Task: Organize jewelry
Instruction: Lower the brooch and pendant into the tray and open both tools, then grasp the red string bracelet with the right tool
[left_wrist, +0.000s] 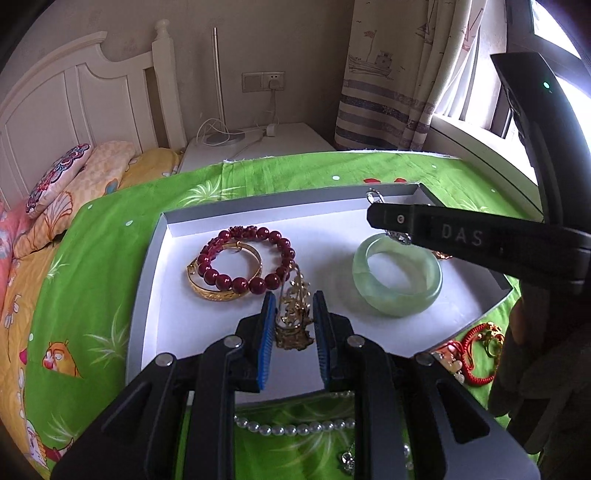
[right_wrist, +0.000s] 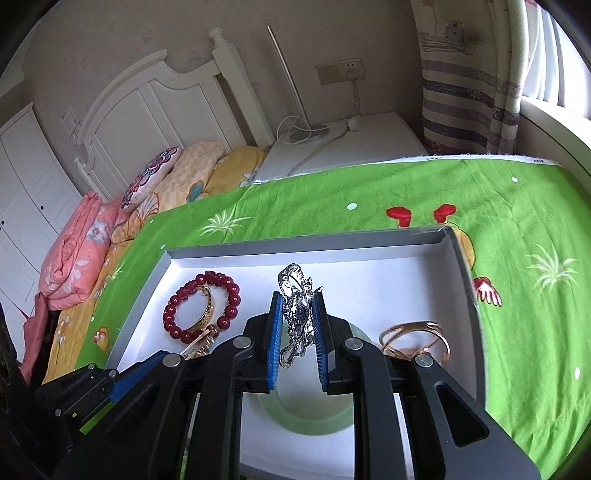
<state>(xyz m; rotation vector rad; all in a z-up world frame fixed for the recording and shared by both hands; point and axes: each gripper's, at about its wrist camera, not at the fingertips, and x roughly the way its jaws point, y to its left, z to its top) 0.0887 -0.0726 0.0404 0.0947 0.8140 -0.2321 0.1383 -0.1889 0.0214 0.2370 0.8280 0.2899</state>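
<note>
A green printed cloth (right_wrist: 406, 192) carries the shallow grey-rimmed white tray (left_wrist: 258, 210). Inside lie a pale green jade bangle (left_wrist: 397, 282), and a dark red bead bracelet (left_wrist: 245, 264) overlapping a gold bangle (left_wrist: 218, 291). The left gripper (left_wrist: 294, 317) pinches an ornate gold bracelet (left_wrist: 293, 314) low over the tray; the right gripper (right_wrist: 298, 325) clamps a silver filigree bracelet (right_wrist: 295, 310) above the jade, beside a thin rose-gold cuff (right_wrist: 415, 338).

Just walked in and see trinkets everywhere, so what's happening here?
Someone is sorting jewelry into a shallow white tray on a green cloth. The left gripper holds a gold chain piece; the right gripper holds a silver piece over the tray. A red bead bracelet, gold bangle and green bangle already lie inside.
</note>
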